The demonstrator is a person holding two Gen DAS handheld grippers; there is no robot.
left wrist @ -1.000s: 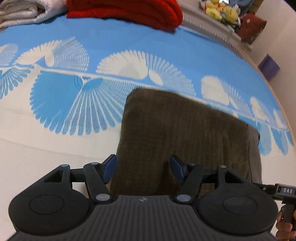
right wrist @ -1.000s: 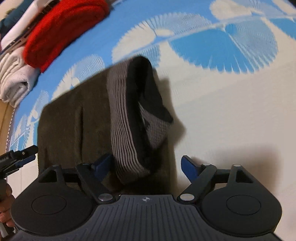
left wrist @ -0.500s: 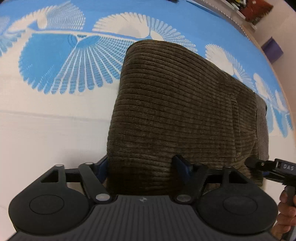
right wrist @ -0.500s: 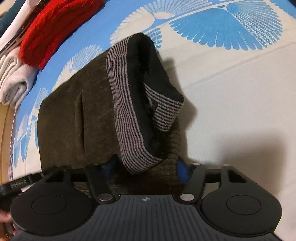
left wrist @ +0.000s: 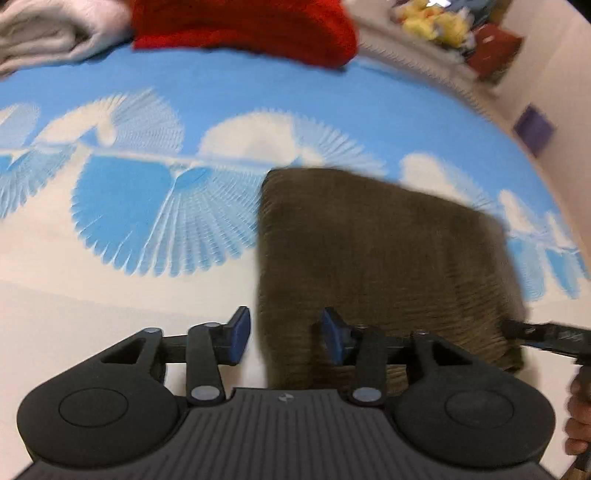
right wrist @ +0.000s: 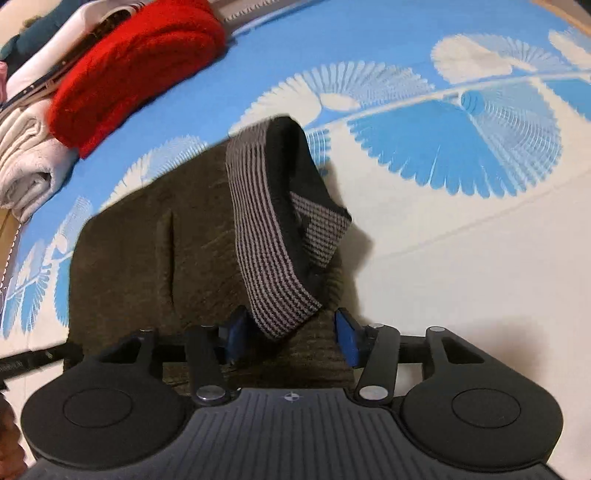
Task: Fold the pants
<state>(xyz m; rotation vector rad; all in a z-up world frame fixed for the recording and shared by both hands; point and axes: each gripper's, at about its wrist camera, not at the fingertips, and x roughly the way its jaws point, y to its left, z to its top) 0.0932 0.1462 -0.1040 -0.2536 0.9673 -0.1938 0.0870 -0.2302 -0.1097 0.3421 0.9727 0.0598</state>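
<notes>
The folded brown corduroy pants [right wrist: 155,258] lie on the blue-and-white fan-patterned bedspread [right wrist: 461,258], their striped knit waistband [right wrist: 266,236] at the right end. Behind them sits a red knitted bundle [right wrist: 136,62], with pale folded cloth [right wrist: 26,162] to its left.

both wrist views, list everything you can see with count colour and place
folded brown corduroy pants: one, dark brown, on the bedspread, close in front of both grippers
striped grey-and-black elastic waistband: one, part of the pants, standing up in a loop at their right edge
blue-and-white fan-patterned bedspread: one, under everything
red knitted garment: one, folded, far side of the bed
cream folded cloth: one, beside the red garment
yellow plush toys: blurred, count unclear, on a ledge beyond the bed
purple box: one, by the wall
left gripper: black, blue pads, jaws just closing over the pants' near left edge
right gripper: black, blue pads, jaws either side of the waistband corner
hand: on the right gripper's handle
</notes>
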